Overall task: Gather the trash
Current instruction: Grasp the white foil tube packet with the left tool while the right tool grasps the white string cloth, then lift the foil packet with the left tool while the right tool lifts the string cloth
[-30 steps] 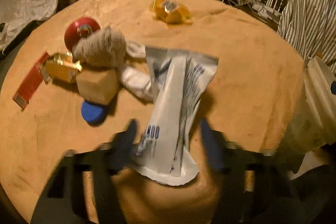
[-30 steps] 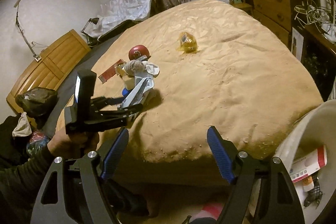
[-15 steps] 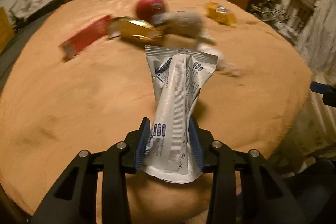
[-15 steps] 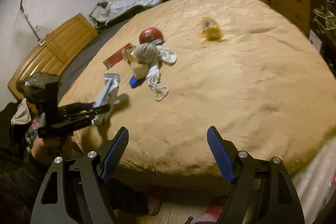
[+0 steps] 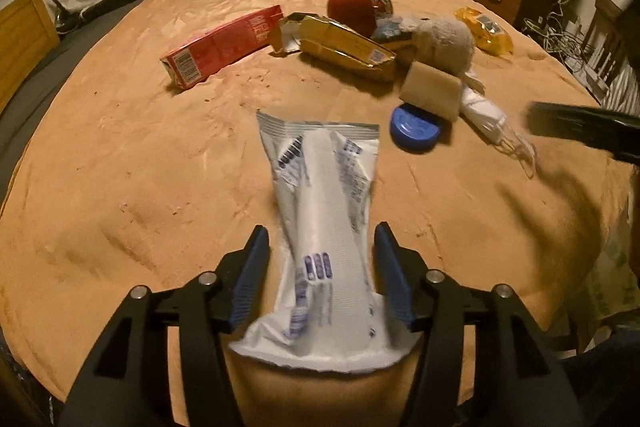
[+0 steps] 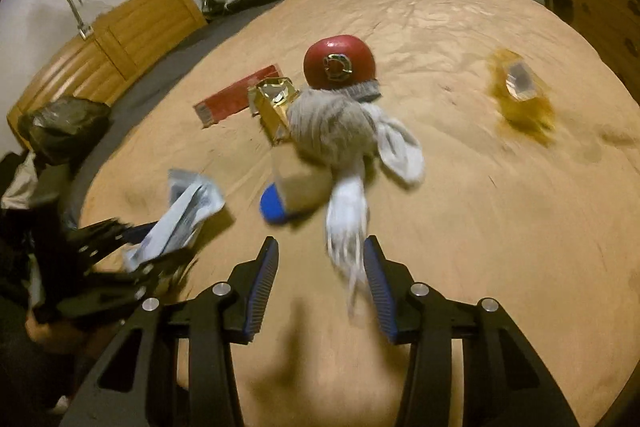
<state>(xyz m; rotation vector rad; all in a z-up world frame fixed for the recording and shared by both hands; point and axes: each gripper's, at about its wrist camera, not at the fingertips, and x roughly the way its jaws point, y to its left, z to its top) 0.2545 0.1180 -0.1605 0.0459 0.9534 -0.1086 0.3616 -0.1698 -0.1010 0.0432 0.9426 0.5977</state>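
1. Found the left gripper (image 5: pixel 320 267) near the front edge of the bed (image 5: pixel 120 187). Jaws just spread, pads standing clear of the wrapper (image 5: pixel 324 211) between them.
2. Saw the right gripper (image 6: pixel 320 275) with jaws just narrowed around the tail of the mask (image 6: pixel 348 203), apparently not yet pressing. Tail trailed from the pile by the blue lid (image 6: pixel 272 207), toward the bed's middle.
3. Judged a fresh, firm pinch across the wrapper's flat middle necessary before carrying it off, since limp film would probably slip.
4. Noted the wrapper's long axis running straight along the fingers, with the crimped end pointing toward the far edge and the torn end toward the camera.
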